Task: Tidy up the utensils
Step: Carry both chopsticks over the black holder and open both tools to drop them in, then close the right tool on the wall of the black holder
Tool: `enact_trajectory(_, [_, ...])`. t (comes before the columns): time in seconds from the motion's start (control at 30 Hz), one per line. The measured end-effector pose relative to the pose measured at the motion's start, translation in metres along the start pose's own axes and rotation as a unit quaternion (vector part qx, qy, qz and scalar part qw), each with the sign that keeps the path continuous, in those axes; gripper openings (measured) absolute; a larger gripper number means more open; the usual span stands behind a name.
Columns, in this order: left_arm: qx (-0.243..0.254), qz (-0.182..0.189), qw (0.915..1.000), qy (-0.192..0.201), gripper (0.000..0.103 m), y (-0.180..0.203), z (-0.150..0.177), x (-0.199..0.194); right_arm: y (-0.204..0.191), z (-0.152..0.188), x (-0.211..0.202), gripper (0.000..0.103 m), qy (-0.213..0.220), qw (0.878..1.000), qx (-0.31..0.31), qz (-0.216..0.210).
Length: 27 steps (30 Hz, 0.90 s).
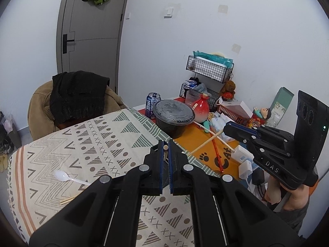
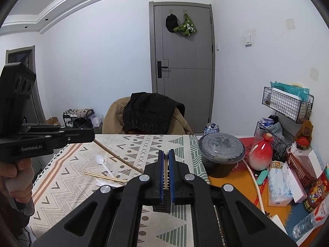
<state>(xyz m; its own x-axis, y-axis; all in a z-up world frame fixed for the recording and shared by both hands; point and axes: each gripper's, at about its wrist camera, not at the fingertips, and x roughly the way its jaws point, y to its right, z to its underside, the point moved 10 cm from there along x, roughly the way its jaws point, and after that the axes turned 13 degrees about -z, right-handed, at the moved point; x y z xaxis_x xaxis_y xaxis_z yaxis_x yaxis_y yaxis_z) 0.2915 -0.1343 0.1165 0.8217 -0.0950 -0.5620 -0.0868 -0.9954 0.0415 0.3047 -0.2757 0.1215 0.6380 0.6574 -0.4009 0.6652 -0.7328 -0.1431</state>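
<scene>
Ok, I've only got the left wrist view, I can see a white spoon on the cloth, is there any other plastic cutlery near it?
Observer: Yes, a white plastic fork lies just nearer than the spoon, hidden in your view.
Operator: And loose chopsticks there? I see one tip.
Observer: Two loose chopsticks lie side by side, just beyond the fork.

Woven matt tablecloth, glossy white plastic spoon, pale wooden chopsticks, shiny red-white ceramic bottle.
</scene>
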Motion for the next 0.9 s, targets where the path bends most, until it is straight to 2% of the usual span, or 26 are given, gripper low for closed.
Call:
enact_trajectory(0.17, [0.01,-0.001,0.9999,-0.013,0.005,0.008,-0.008,0.022,0.011,-0.001,0.019,0.008,0.002,1.0,0.018,-0.008])
enact_trajectory(0.2, [0.01,-0.001,0.9998,-0.015,0.005,0.008,-0.009,0.025,0.014,0.0,0.022,0.014,0.004,1.0,0.027,-0.011])
enact_trajectory(0.23, [0.01,-0.002,0.9998,-0.018,0.005,0.009,-0.011,0.03,0.016,0.002,0.025,0.036,0.009,0.999,0.035,-0.012])
enact_trajectory(0.27, [0.01,-0.001,0.9997,-0.021,0.005,0.009,-0.012,0.034,0.018,0.004,0.025,0.052,0.014,0.999,0.04,-0.008])
enact_trajectory(0.43, [0.022,0.001,0.9988,-0.042,0.005,0.014,-0.01,0.057,0.036,0.024,0.022,0.053,0.043,0.995,0.09,-0.008])
enact_trajectory(0.57, [0.016,0.01,0.9985,-0.052,0.006,0.015,-0.005,0.072,0.053,0.049,0.019,0.061,0.05,0.99,0.134,-0.004])
enact_trajectory(0.6, [0.013,0.018,0.9983,-0.053,0.012,0.016,-0.004,0.075,0.056,0.058,0.02,0.062,0.05,0.988,0.147,-0.002])
enact_trajectory(0.63, [0.009,0.017,0.9984,-0.054,0.034,0.014,-0.001,0.078,0.058,0.064,0.02,0.065,0.051,0.987,0.155,-0.002])
enact_trajectory(0.67, [0.004,0.012,0.9987,-0.05,0.05,0.011,0.0,0.079,0.061,0.069,0.02,0.066,0.05,0.985,0.163,-0.003])
enact_trajectory(0.7, [-0.003,0.006,0.9992,-0.039,0.071,0.007,0.002,0.078,0.062,0.076,0.021,0.067,0.05,0.984,0.171,-0.004])
enact_trajectory(0.73, [-0.009,0.002,0.9995,-0.031,0.077,0.002,0.004,0.077,0.063,0.083,0.021,0.07,0.052,0.982,0.18,-0.006])
enact_trajectory(0.8, [-0.023,0.004,0.9992,-0.033,0.079,-0.006,0.012,0.079,0.063,0.092,0.021,0.075,0.057,0.979,0.194,-0.006])
enact_trajectory(0.9, [-0.044,0.006,0.9984,-0.034,0.092,-0.023,0.024,0.08,0.06,0.107,0.023,0.079,0.061,0.977,0.205,-0.004])
